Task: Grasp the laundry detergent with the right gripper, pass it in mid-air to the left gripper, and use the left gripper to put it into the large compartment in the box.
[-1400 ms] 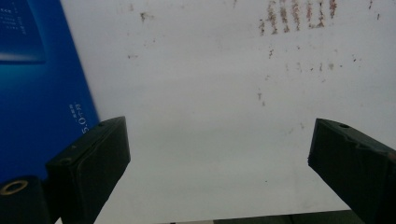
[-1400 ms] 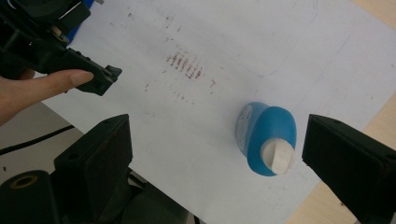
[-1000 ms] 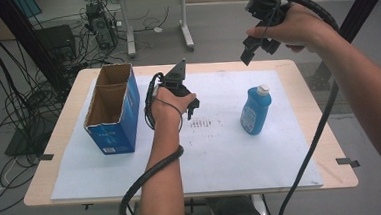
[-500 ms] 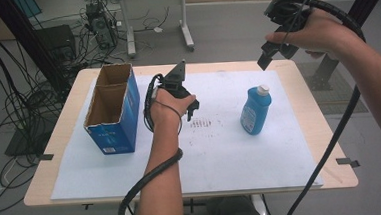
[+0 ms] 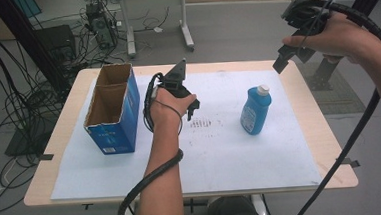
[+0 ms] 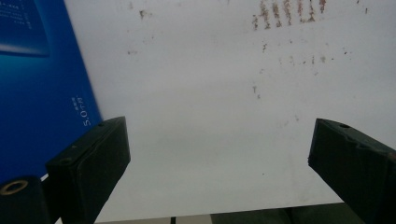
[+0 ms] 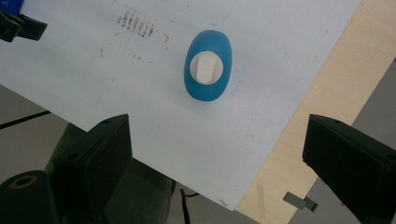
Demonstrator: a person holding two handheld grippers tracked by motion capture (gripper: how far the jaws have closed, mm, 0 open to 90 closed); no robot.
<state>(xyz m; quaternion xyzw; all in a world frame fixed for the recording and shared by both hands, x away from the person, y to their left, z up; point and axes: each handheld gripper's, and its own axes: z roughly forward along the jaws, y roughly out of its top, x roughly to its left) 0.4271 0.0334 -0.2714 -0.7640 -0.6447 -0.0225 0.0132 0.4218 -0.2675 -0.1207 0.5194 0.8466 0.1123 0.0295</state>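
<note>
A blue bottle (image 5: 255, 111) with a white cap stands upright on the white sheet (image 5: 221, 150), right of centre. The right gripper view looks down on the bottle (image 7: 208, 65) from above. My right gripper (image 5: 285, 61) hangs in the air over the table's far right edge, well above the bottle, and its jaws (image 7: 217, 154) are open and empty. An open-topped blue cardboard box (image 5: 111, 110) stands at the left. My left gripper (image 5: 192, 109) is between box and bottle, low over the sheet. Its jaws (image 6: 217, 158) are open around bare sheet, with the box side (image 6: 37, 79) to their left.
Brown smudge marks (image 5: 207, 122) stain the sheet near the left gripper. The wooden table (image 5: 308, 105) shows bare along the right edge. Cables (image 5: 7, 98) and equipment crowd the floor at the left, and desk legs (image 5: 186, 27) stand beyond the table.
My right hand has carried its gripper to the right, past the table's far right corner, jaws still open. The left hand, box and bottle have not moved.
</note>
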